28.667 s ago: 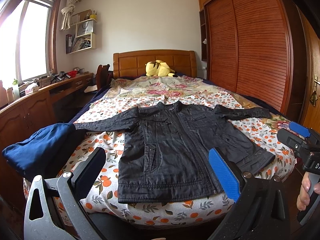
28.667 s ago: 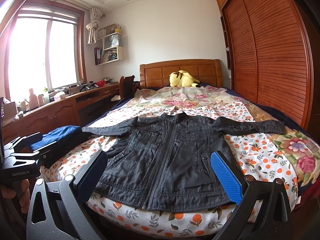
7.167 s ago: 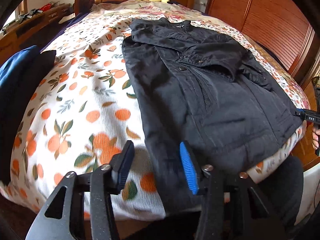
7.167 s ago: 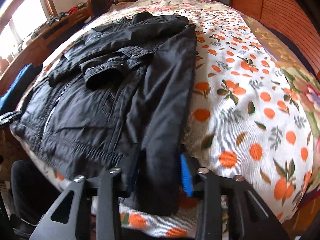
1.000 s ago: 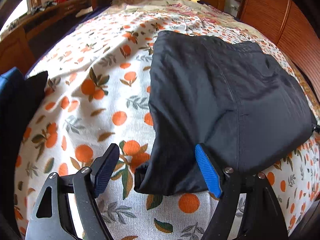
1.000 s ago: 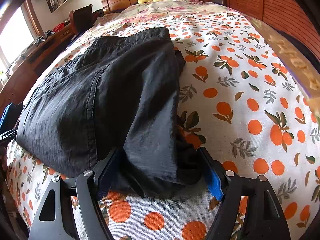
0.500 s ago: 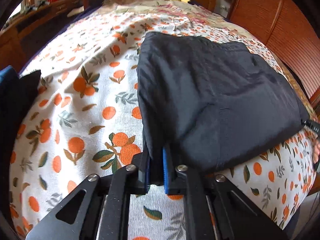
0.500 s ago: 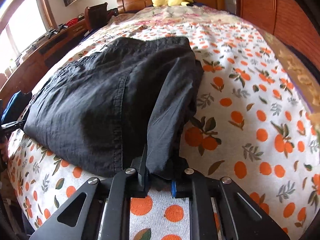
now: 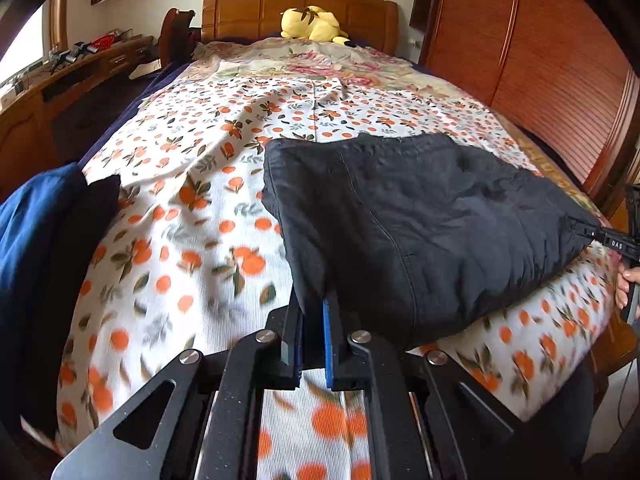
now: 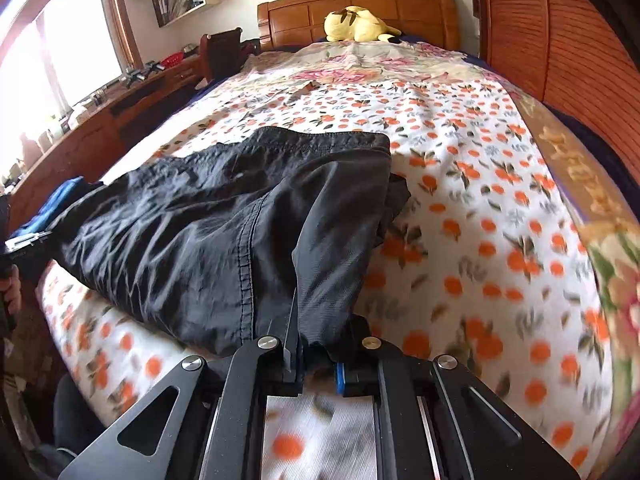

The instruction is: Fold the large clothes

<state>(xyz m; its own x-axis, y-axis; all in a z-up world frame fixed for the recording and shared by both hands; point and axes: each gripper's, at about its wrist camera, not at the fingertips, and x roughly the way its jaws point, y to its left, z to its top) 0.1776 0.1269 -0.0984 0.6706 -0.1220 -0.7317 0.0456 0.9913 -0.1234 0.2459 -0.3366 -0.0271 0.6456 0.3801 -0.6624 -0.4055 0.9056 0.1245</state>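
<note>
A black jacket [image 9: 420,216], folded into a rough rectangle, hangs between my two grippers over the near part of the bed [image 9: 192,240]. My left gripper [image 9: 312,320] is shut on its near left corner. My right gripper [image 10: 316,344] is shut on its near right corner, with the jacket [image 10: 208,224] stretching away to the left. The right gripper also shows at the far right of the left wrist view [image 9: 616,244], and the left gripper at the far left of the right wrist view [image 10: 24,244]. The jacket's near edge is lifted off the orange-print bedspread.
A blue and black pile of clothes [image 9: 36,248] lies at the bed's left edge. A yellow plush toy [image 9: 312,24] sits by the wooden headboard. A wooden wardrobe [image 9: 540,60] runs along the right, a desk [image 9: 72,76] along the left.
Both grippers have stayed shut on the jacket's near corners and lifted them up and toward me. A second ago both were open around the folded edge.
</note>
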